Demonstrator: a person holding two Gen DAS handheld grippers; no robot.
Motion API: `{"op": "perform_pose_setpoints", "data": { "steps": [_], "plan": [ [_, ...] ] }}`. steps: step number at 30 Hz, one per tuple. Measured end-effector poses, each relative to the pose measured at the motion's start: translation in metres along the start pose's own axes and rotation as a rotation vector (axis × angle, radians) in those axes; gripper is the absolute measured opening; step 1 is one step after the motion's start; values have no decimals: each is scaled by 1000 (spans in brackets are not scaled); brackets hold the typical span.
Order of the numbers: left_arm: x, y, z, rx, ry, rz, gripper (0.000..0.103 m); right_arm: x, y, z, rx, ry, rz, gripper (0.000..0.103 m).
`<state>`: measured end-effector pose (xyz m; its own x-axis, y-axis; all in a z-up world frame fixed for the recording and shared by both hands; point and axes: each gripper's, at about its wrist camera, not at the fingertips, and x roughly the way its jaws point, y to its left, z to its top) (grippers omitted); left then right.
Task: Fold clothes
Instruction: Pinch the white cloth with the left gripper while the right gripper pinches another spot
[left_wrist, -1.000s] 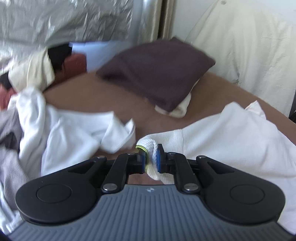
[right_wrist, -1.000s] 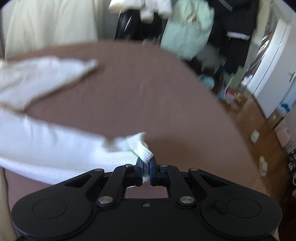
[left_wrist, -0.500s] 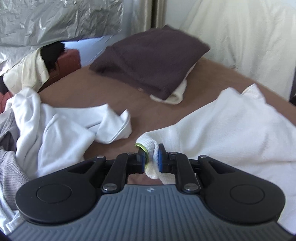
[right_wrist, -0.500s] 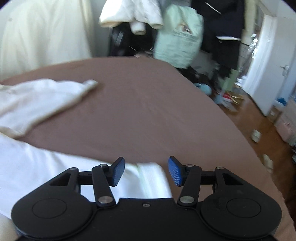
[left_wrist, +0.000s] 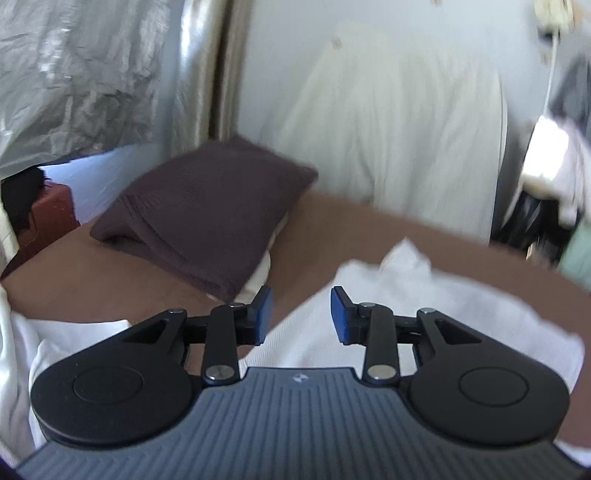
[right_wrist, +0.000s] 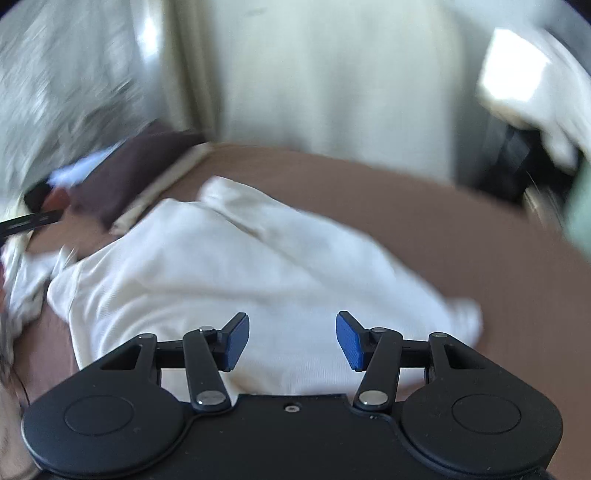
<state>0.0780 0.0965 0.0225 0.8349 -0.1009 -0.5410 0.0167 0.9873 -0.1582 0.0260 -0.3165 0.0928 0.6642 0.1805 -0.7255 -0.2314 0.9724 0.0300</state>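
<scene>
Released white garment (left_wrist: 424, 306) beyond parted fingers (left_wrist: 263, 314)

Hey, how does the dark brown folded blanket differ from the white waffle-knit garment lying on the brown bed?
The dark brown folded blanket is dark and thick; the white waffle-knit garment is pale and thinner. The blanket is folded into a neat block at the far side of the brown bed, resting on a cream item; the garment lies spread and rumpled near the grippers, directly on the bed. Both are textured fabric, and neither is gripped.
</scene>
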Motion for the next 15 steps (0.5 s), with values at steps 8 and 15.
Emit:
{"op": "perform_pose_setpoints", "data": {
  "steps": [8,15],
  "plan": [
    [81,-33,38,-49,156,-125,47,70,34,147,-305,223,59,58],
    [144,-25,8,3,302,-25,56,163,34,159,-228,314,146,59]
  ]
}}
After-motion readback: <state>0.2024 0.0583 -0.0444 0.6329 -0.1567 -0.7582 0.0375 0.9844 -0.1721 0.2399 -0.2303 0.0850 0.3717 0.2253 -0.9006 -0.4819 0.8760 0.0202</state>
